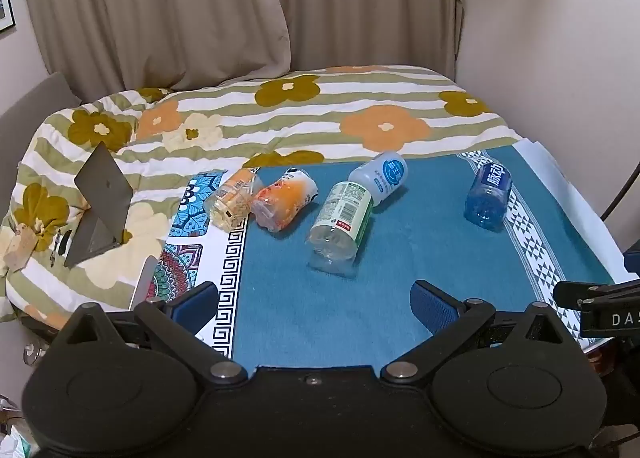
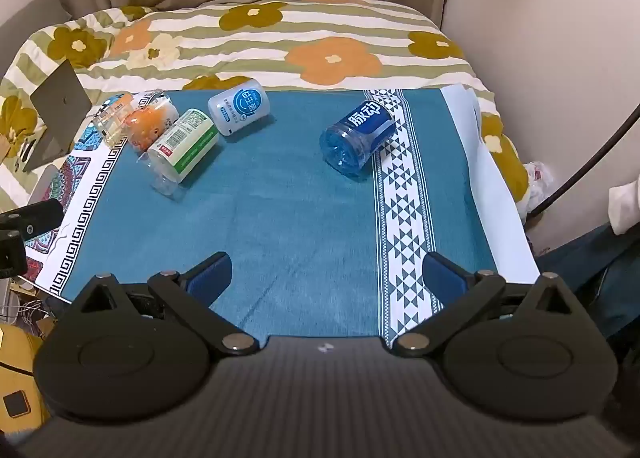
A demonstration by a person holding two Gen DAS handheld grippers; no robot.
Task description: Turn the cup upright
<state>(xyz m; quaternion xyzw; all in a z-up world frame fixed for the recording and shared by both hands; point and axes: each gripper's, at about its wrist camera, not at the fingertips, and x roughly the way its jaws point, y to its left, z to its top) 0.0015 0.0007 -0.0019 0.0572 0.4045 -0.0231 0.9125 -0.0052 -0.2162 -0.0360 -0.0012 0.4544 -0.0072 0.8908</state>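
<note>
- We see a floral quilt covering the bed behind a teal cloth spread flat.
- Our left gripper hovers over the cloth's near edge, fingers spread wide and holding nothing; our right gripper hovers likewise, released and empty.
- A grey laptop stands propped on the quilt at left.
- Five cups lie tipped on their sides: a green-label cup nearest us, a white-blue cup touching it behind, an orange cup and a yellow-label cup pressed together at left.
- A blue cup lies well apart at right, beside the triangle-patterned stripe.
</note>
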